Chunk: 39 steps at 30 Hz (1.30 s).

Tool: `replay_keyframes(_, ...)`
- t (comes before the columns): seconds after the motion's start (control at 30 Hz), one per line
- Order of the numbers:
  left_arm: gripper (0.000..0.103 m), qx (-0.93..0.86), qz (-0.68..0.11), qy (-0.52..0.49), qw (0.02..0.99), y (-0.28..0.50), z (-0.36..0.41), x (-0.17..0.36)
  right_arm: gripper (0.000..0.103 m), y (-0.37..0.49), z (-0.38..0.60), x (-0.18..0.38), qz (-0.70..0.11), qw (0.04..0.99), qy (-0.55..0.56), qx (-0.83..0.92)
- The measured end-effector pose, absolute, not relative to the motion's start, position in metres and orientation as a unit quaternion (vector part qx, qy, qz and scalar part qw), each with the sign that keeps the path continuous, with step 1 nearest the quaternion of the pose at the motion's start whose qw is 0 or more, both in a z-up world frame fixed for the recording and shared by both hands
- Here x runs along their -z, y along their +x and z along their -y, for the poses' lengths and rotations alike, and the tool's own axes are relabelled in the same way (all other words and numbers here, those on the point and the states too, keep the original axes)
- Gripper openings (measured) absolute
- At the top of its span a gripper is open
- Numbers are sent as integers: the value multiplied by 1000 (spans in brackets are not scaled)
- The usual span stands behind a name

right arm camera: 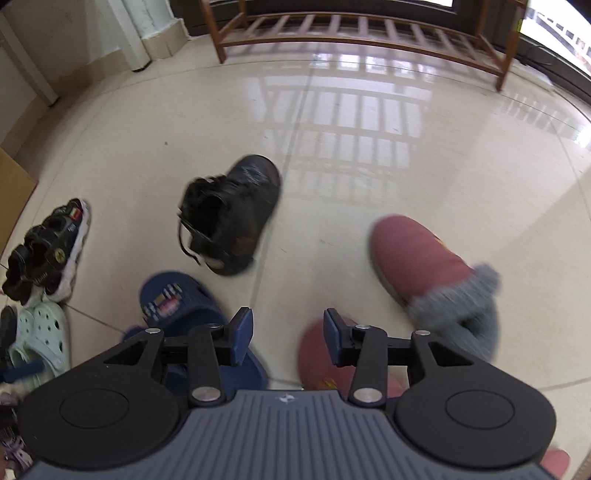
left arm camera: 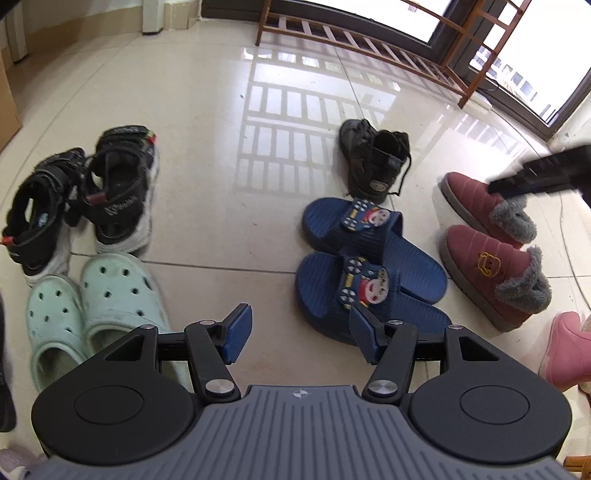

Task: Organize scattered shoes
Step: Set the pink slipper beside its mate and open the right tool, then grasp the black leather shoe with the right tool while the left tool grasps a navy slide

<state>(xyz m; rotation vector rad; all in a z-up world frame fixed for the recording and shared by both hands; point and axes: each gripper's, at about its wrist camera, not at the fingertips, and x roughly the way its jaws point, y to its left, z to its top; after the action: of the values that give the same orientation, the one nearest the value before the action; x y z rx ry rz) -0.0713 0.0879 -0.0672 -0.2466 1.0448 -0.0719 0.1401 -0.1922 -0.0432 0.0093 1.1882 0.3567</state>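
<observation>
**Shoes grouped on tiled floor — both grippers empty**

In the left wrist view, the blue slides (left arm camera: 369, 258) are seen at centre right, side by side. The maroon fur-lined slippers (left arm camera: 495, 243) are placed just to their right, the black lace-up shoe (left arm camera: 376, 158) above them. Black sandals (left arm camera: 85, 195) and mint clogs (left arm camera: 92, 314) are grouped at lower left. The left gripper (left arm camera: 301, 334) is held wide open, nothing gripped. The right gripper (right arm camera: 288, 339) — likewise parted, empty — is positioned over floor between a slide and a slipper. A wooden rack (right arm camera: 351, 29) is located along the top edge.
</observation>
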Motion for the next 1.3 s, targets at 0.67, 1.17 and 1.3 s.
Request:
replay_keyframes(0.67,61,17,-530,-145,835,-37,-23,114,55,223,104,102,-556,814,-38,-165)
replay_keyframes(1.17,45,-23,-547,-136,826,-26,-39,128,19,230,122,126,-574,804,-45,-145)
replay_keyframes(1.3,40,-60,-535,-120,834,-30,-54,123,19,231,128,125,-575,804,-53,-143)
